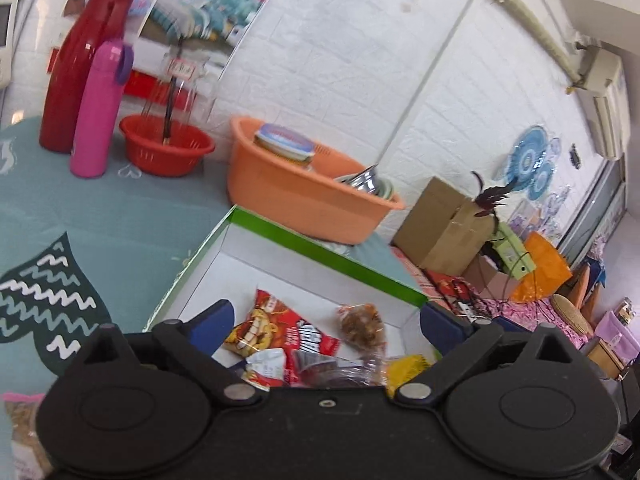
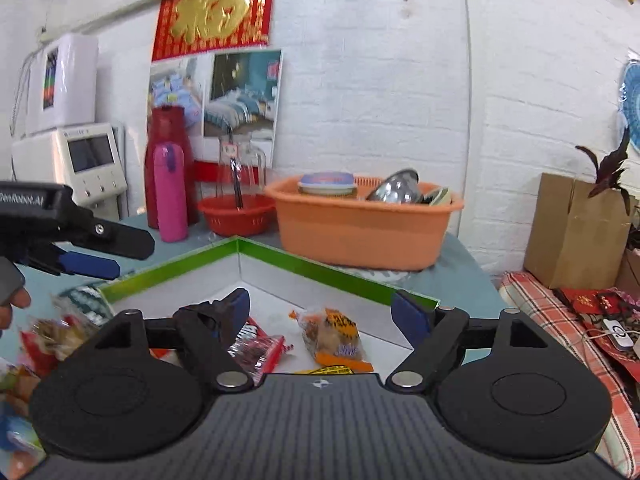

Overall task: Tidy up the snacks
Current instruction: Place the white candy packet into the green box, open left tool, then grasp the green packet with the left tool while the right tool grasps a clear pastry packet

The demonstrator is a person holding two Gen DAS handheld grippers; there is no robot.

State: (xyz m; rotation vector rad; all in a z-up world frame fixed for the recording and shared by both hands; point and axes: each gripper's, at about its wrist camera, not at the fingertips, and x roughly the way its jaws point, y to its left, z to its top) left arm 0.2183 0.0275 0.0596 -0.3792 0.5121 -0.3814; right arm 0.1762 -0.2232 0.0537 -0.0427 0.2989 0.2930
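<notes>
A shallow white box with a green rim (image 1: 320, 246) (image 2: 304, 266) lies on the teal tablecloth. Inside it lie several snack packs: a red-and-yellow bag (image 1: 276, 330), a clear pack of brown snacks (image 1: 362, 326) (image 2: 334, 334), a red-striped wrapper (image 2: 256, 350) and a yellow pack (image 1: 406, 370). My left gripper (image 1: 326, 318) is open and empty, hovering over the box; it also shows from the side in the right wrist view (image 2: 92, 266). My right gripper (image 2: 322, 310) is open and empty above the box. More loose snacks (image 2: 52, 334) lie left of the box.
An orange basin (image 1: 304, 196) (image 2: 360, 226) with a jar and metal bowls stands behind the box. A red colander (image 1: 166, 148), a pink flask (image 1: 98, 112) and a red thermos (image 1: 76, 72) stand at the back left. A cardboard box (image 1: 444, 226) sits right, off the table.
</notes>
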